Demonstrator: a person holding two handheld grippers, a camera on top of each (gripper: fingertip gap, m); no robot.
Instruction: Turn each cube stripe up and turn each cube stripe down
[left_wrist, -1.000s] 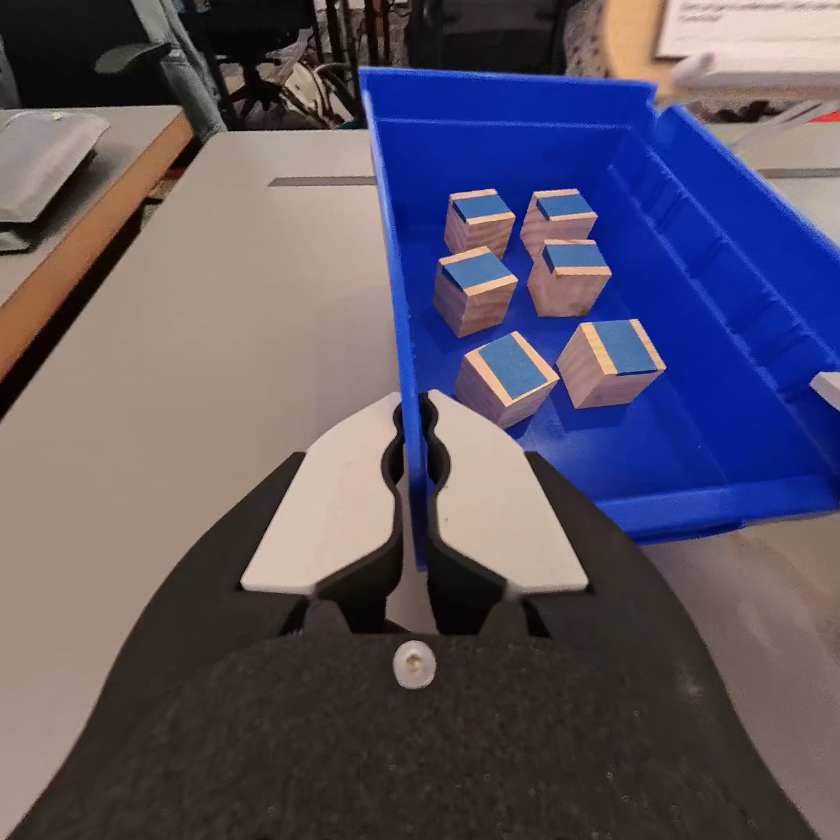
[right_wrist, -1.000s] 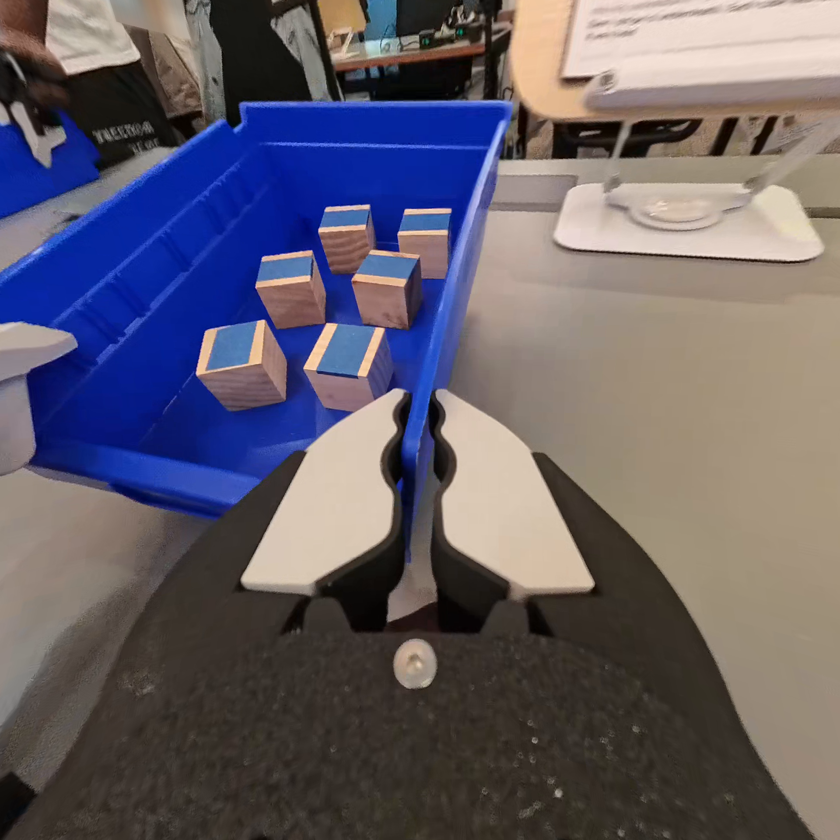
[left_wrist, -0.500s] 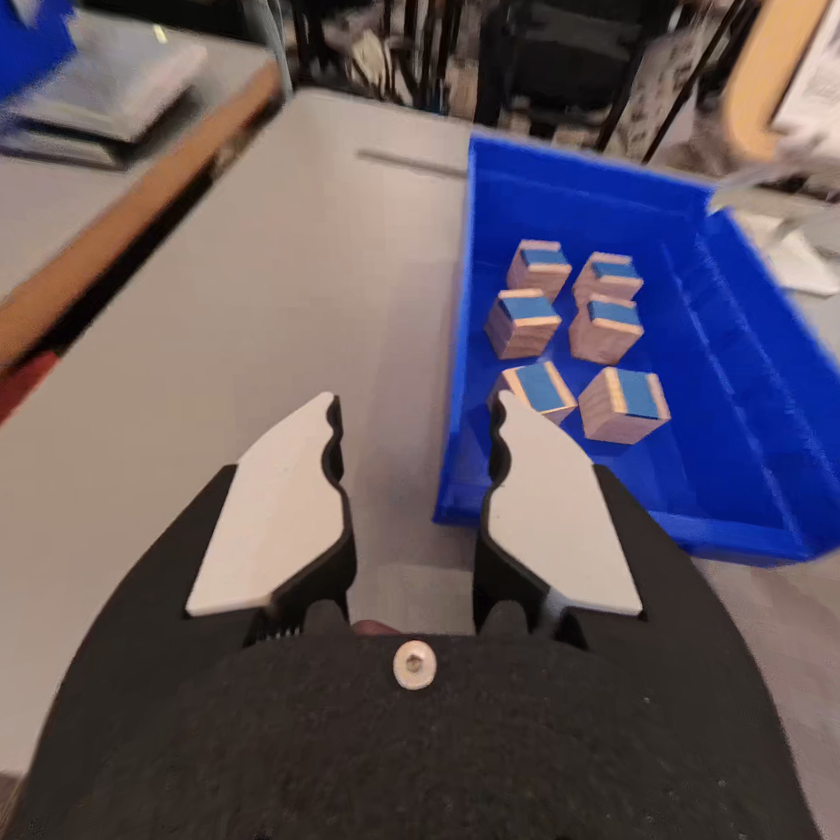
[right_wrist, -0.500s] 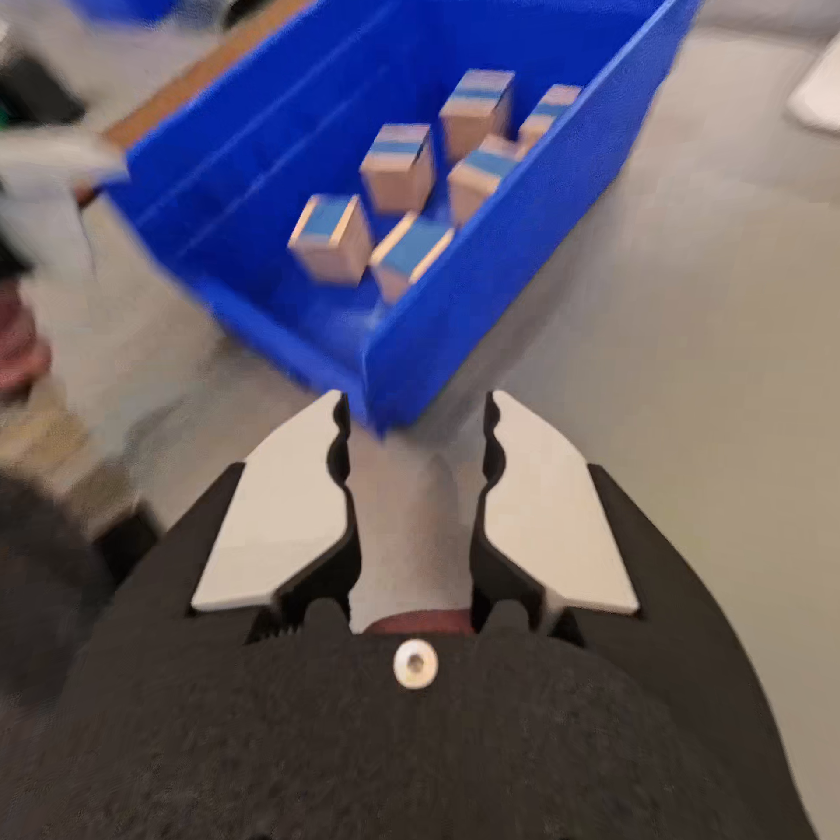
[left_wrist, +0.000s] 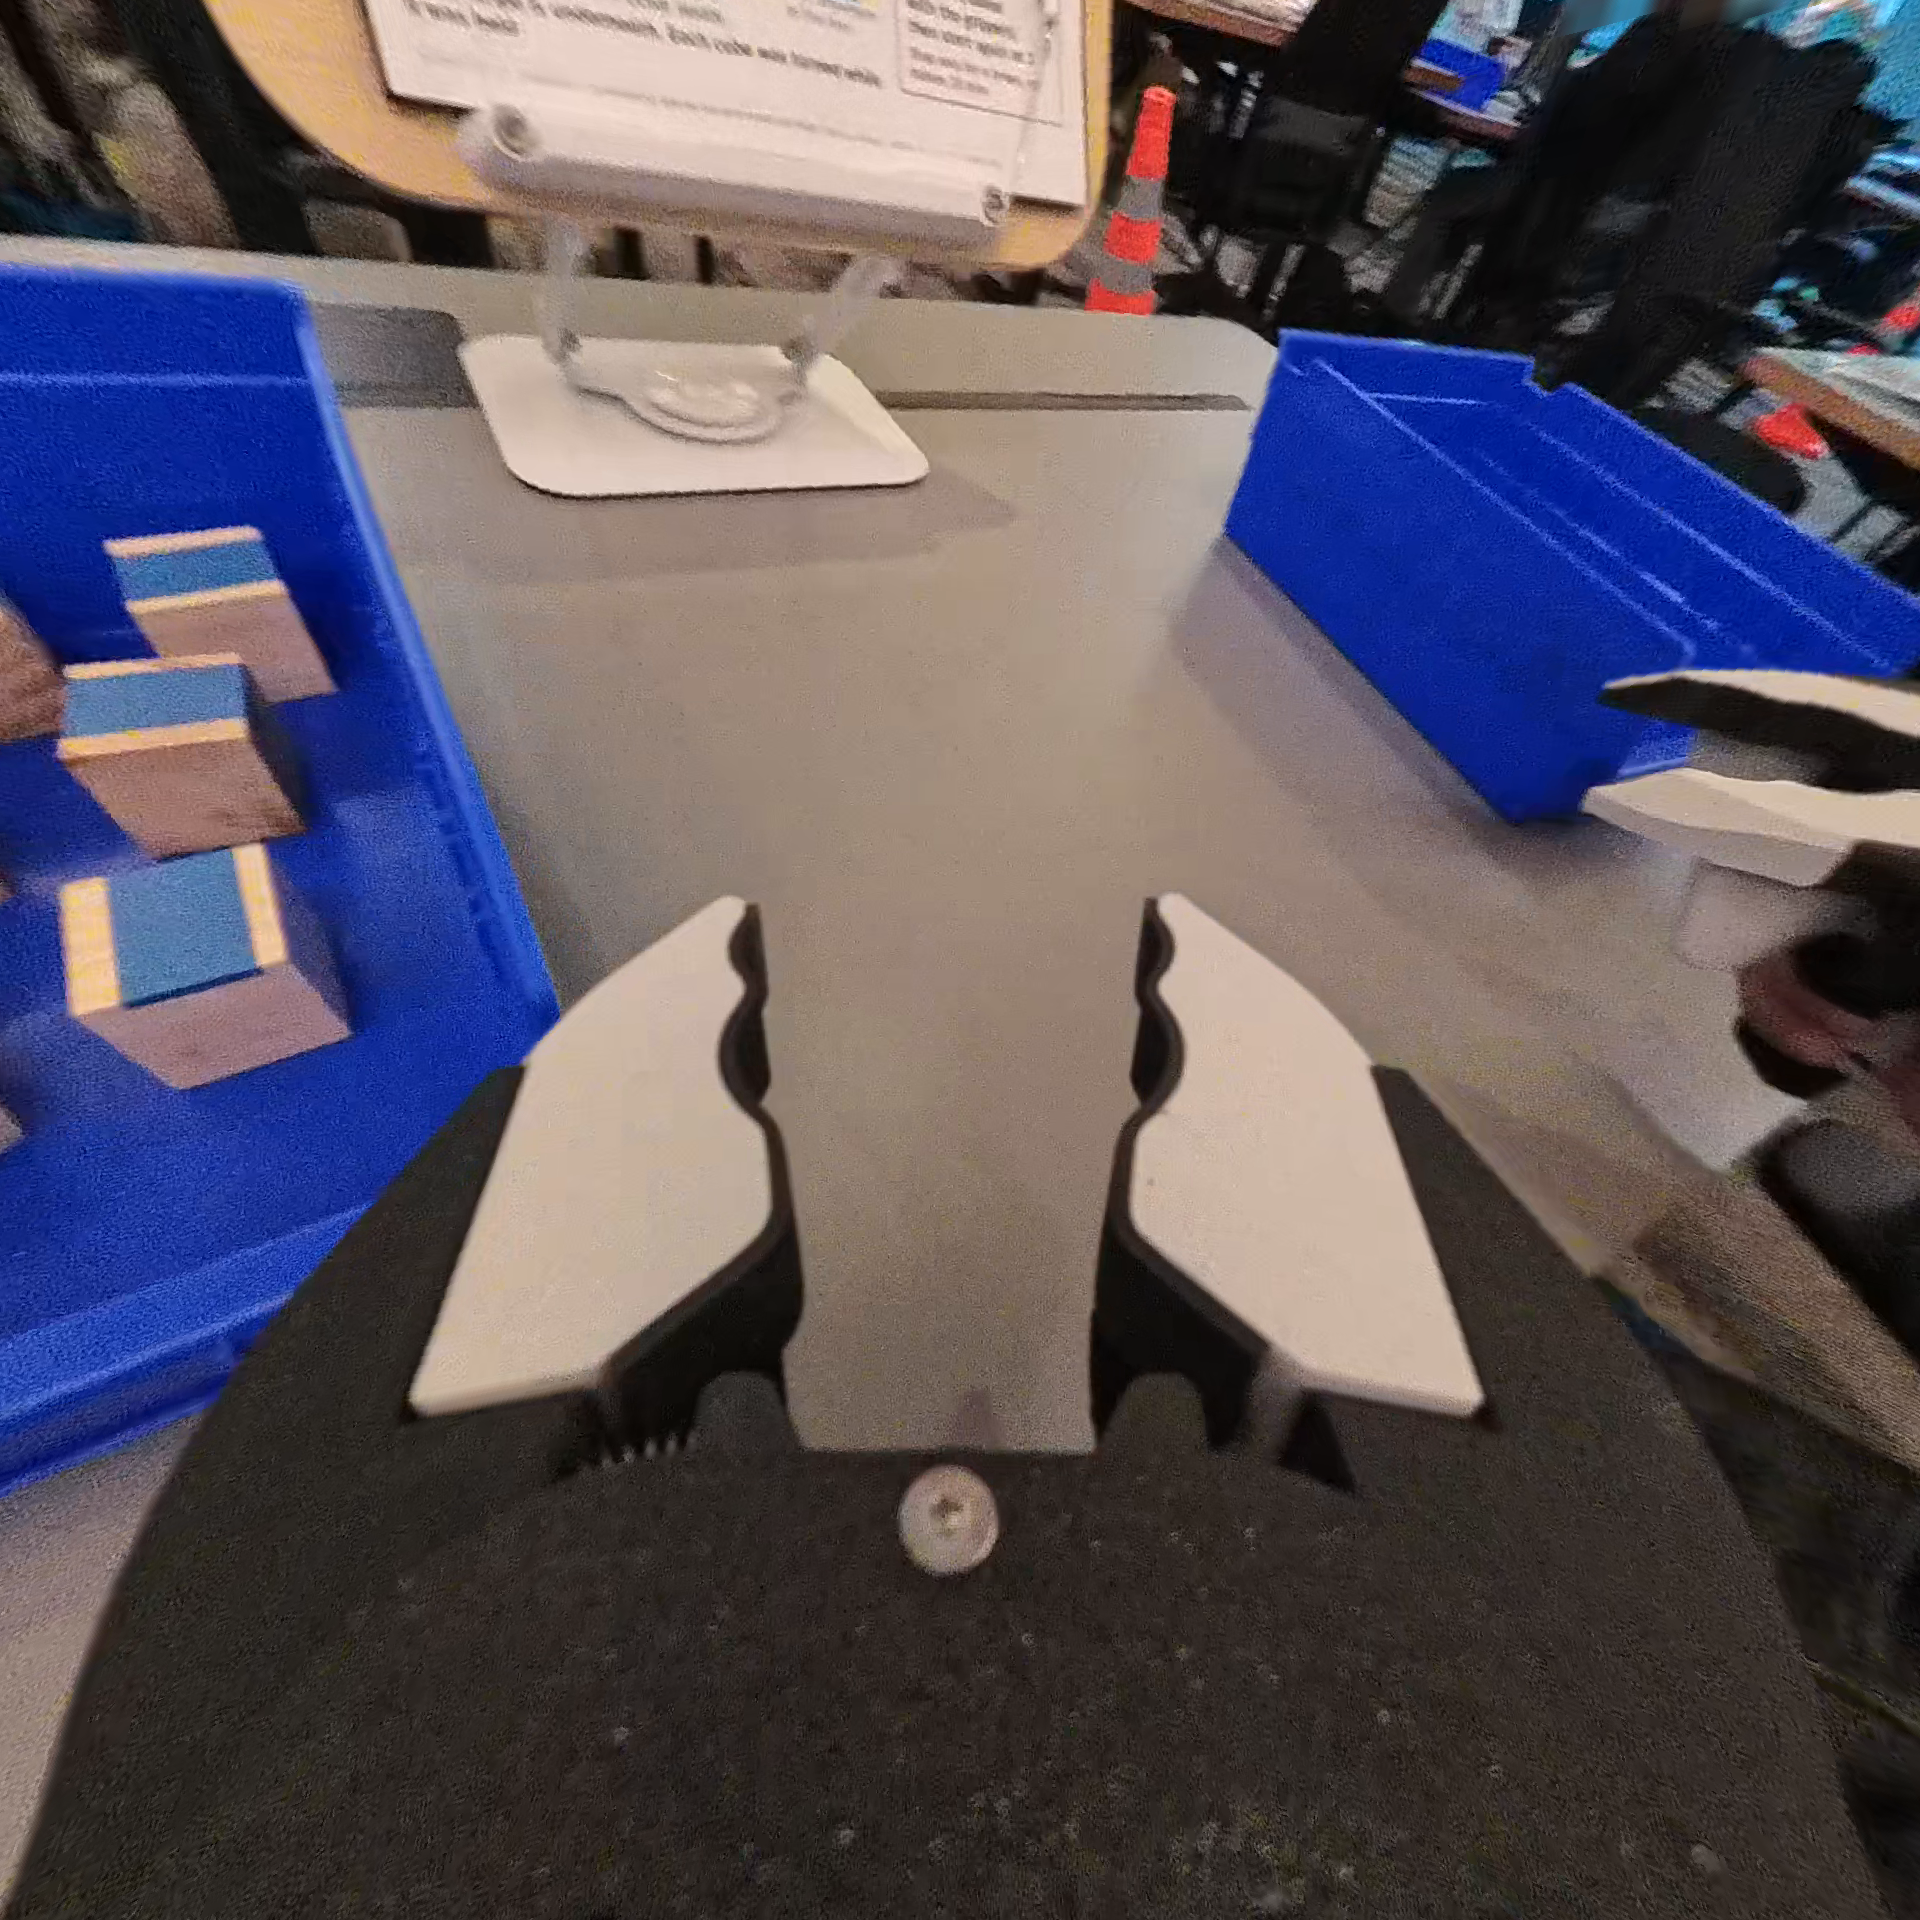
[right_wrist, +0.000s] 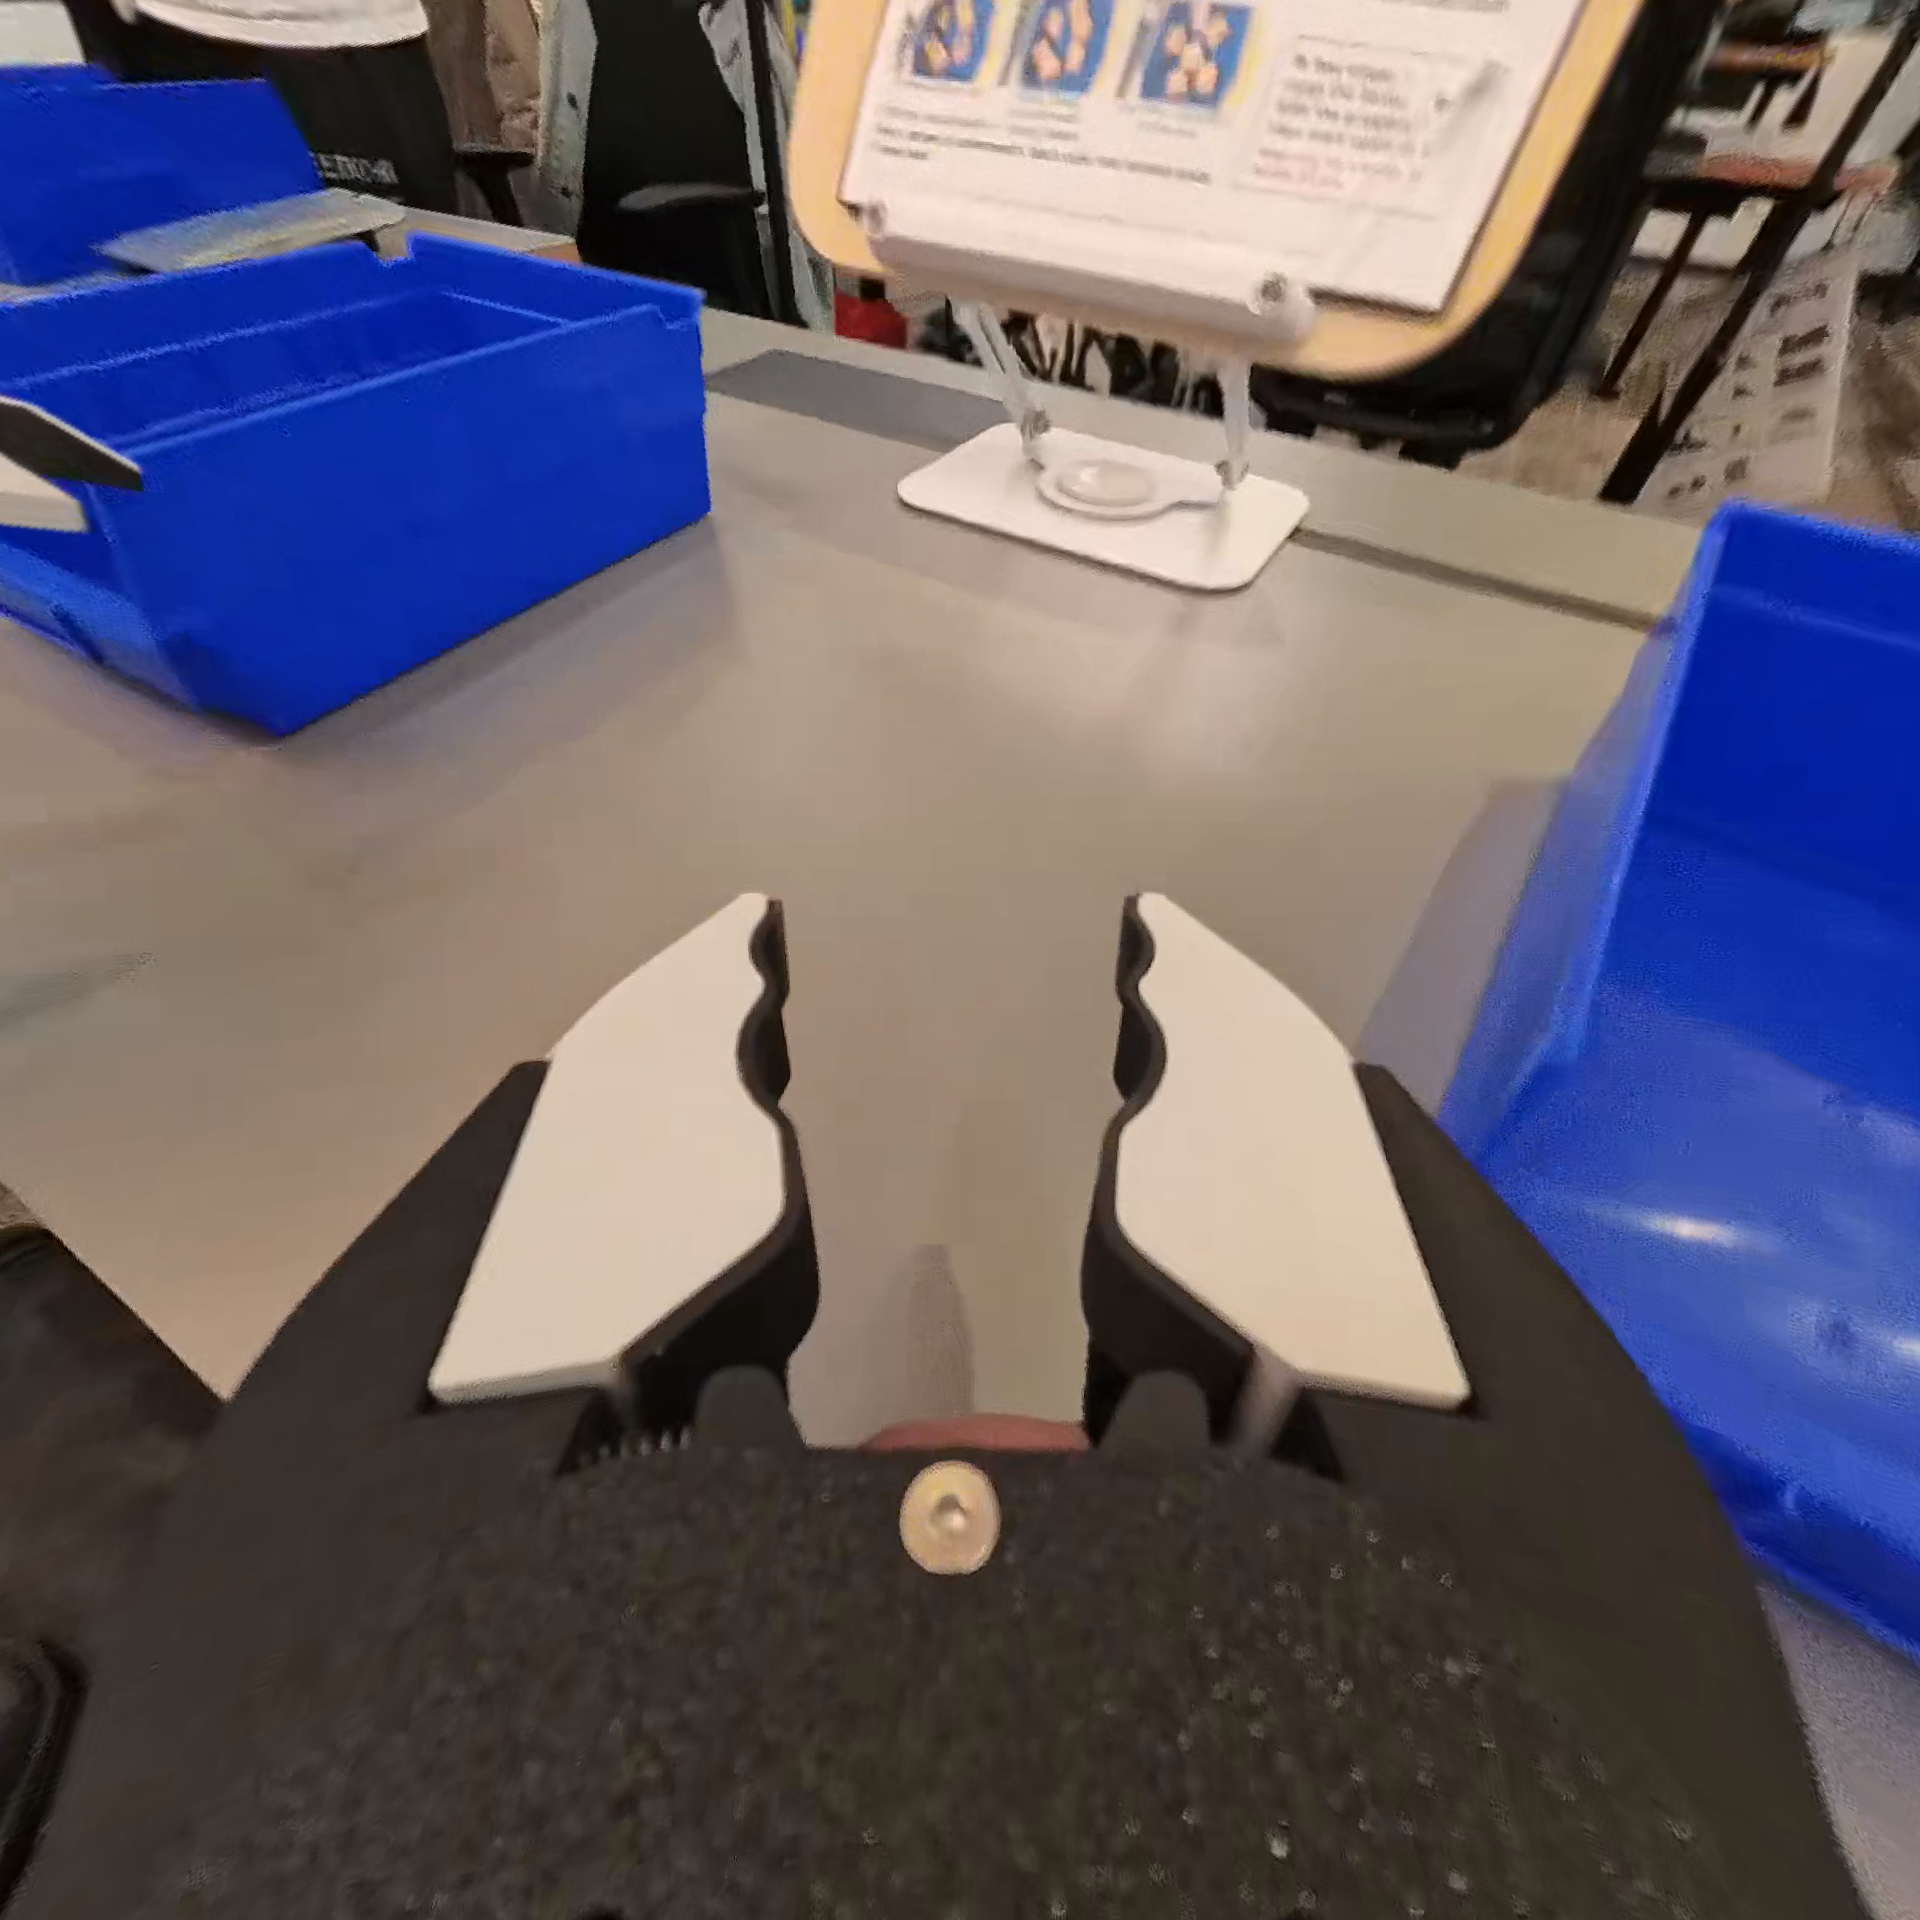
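- Left wrist view: the left tongs (left_wrist: 948, 914) hang with jaws wide apart and nothing between them, above the bare grey worktop (left_wrist: 935, 727). At the left edge stands a blue bin (left_wrist: 416, 790) holding the wooden cubes (left_wrist: 177, 753); the three clearly seen cubes show their blue stripe on the top face. A second blue bin (left_wrist: 1455, 623) lies well apart to the right, its contents hidden; the other tongs show at the right edge, just beside it. A stand with a printed sheet (left_wrist: 707, 416) sits at the far side.
- Right wrist view: the right tongs (right_wrist: 951, 914) are likewise spread and empty over the worktop. One blue bin (right_wrist: 416, 540) lies far left, another (right_wrist: 1714, 1039) just to the right; no cube is visible here.
- Handling, as a judgement: the cubes look like solid wood, so stiff, light and not fragile. The bare wood side faces should give better friction than the smooth stripe. Take hold across two opposite plain sides, near mid-height, so the cube can be rolled over without slipping.
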